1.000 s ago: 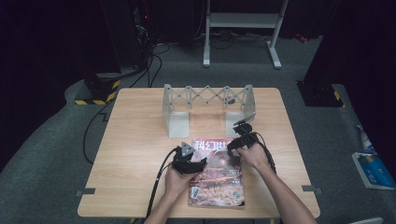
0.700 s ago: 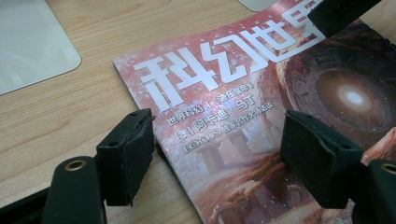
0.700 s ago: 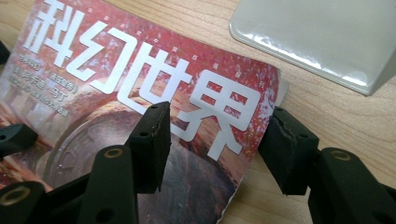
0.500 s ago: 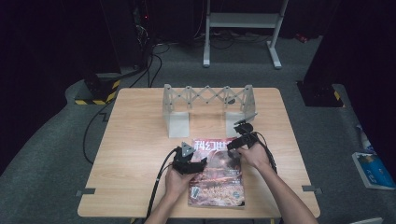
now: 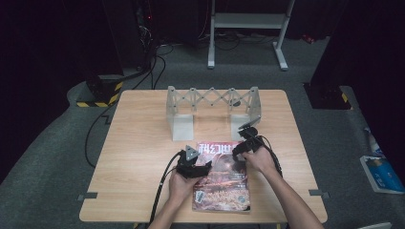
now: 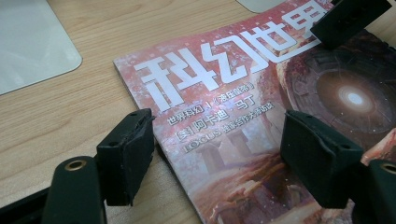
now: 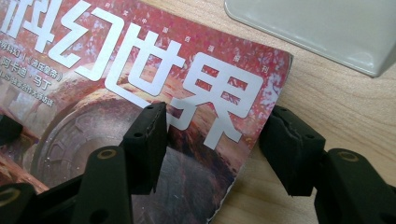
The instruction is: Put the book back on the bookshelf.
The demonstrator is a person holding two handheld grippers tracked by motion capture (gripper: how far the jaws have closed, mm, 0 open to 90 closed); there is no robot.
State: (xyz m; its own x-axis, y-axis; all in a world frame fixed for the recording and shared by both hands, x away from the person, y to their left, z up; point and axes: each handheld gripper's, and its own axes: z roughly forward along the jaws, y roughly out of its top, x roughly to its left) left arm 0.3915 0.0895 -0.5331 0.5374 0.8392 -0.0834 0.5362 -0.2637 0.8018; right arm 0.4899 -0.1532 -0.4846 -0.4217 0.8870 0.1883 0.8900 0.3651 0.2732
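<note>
The worktop (image 5: 143, 143) is pale wood with a fine straight grain and a smooth, matt finish. On it lies a magazine (image 5: 222, 179) of glossy paper, its red cover catching a soft sheen. The left claw (image 6: 217, 154) and right claw (image 7: 212, 149) look like matt black plastic with duller, rubbery pads. The far rack (image 5: 212, 107) seems smooth grey metal.

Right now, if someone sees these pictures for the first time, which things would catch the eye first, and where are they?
First comes the red magazine with big white characters, lying flat on the near middle of the wooden table. The left tongs and right tongs stand open, straddling its left and right edges near the top. Behind it, at the far side of the table, stands a grey rack with a zigzag lattice.
</note>
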